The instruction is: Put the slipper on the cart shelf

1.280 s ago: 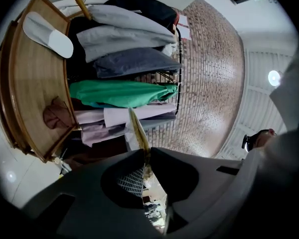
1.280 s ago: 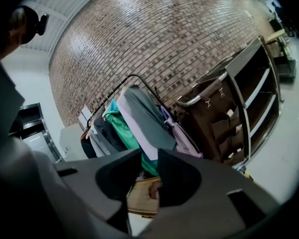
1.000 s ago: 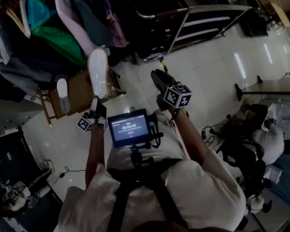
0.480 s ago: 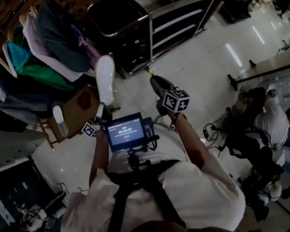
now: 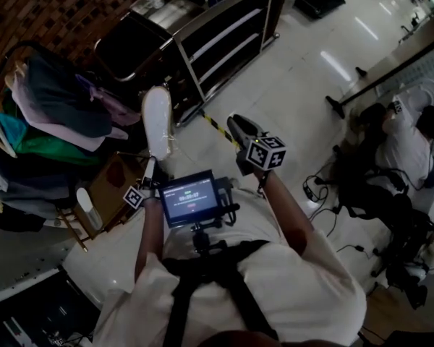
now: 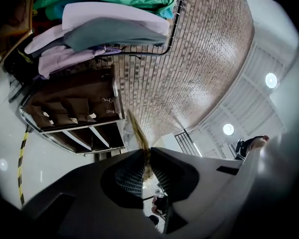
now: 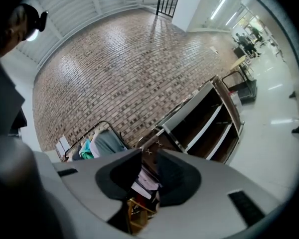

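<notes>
One thin pinch: the left gripper (image 5: 150, 166) clamps the white slipper (image 5: 157, 121) by its rim, aloft short of the cart (image 5: 224, 36); the right gripper (image 5: 236, 121) is closed, empty. Swinging could work it loose.

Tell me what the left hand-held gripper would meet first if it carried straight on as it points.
Probably the brick wall, passing just beside the cart; depth is unclear. The left hand-held gripper is shut on the slipper, which leads.

slipper (image 5: 158, 121) before cart (image 5: 228, 36), clothes rack (image 5: 50, 114) left
</notes>
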`<action>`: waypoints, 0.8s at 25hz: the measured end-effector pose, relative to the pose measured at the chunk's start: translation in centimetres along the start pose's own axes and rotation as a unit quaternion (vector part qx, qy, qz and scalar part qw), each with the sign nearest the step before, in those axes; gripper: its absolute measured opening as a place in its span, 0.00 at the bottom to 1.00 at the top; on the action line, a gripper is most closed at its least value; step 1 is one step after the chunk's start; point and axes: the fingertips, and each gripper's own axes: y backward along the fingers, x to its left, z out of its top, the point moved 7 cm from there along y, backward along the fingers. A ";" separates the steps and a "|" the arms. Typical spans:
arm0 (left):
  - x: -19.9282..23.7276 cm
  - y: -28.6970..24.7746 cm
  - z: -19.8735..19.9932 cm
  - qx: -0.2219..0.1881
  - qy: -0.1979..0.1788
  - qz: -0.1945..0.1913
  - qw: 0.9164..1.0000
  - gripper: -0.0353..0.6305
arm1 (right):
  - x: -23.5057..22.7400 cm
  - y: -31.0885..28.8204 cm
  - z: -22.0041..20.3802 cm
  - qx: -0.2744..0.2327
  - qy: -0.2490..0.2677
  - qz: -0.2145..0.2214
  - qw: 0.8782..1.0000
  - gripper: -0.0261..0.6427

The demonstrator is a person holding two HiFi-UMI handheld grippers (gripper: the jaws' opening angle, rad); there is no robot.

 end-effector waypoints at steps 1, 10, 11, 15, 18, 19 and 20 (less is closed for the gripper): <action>0.1 -0.6 -0.6 0.003 0.002 -0.002 1.000 0.11 | -0.6 0.9 0.3 -0.004 0.000 -0.003 1.000 0.20; 1.4 -7.5 -7.7 0.061 0.034 -0.006 0.998 0.11 | -6.0 8.3 3.6 -0.048 0.009 -0.054 0.997 0.20; 1.5 -8.2 -8.4 0.070 0.037 -0.008 0.997 0.11 | -6.5 8.9 3.9 -0.049 0.020 -0.063 0.997 0.20; 2.1 -11.5 -10.4 0.112 0.046 -0.015 0.992 0.11 | -8.1 10.2 4.4 -0.047 0.069 -0.098 0.992 0.20; 2.9 -13.8 -11.0 0.137 0.050 -0.018 0.989 0.11 | -9.5 10.7 4.3 -0.050 0.059 -0.115 0.990 0.20; 3.2 -14.6 -11.1 0.143 0.052 -0.019 0.988 0.11 | -10.0 10.7 4.3 -0.051 0.054 -0.120 0.990 0.20; 3.5 -15.4 -11.2 0.147 0.053 -0.021 0.987 0.11 | -10.6 10.6 4.4 -0.052 0.051 -0.124 0.990 0.20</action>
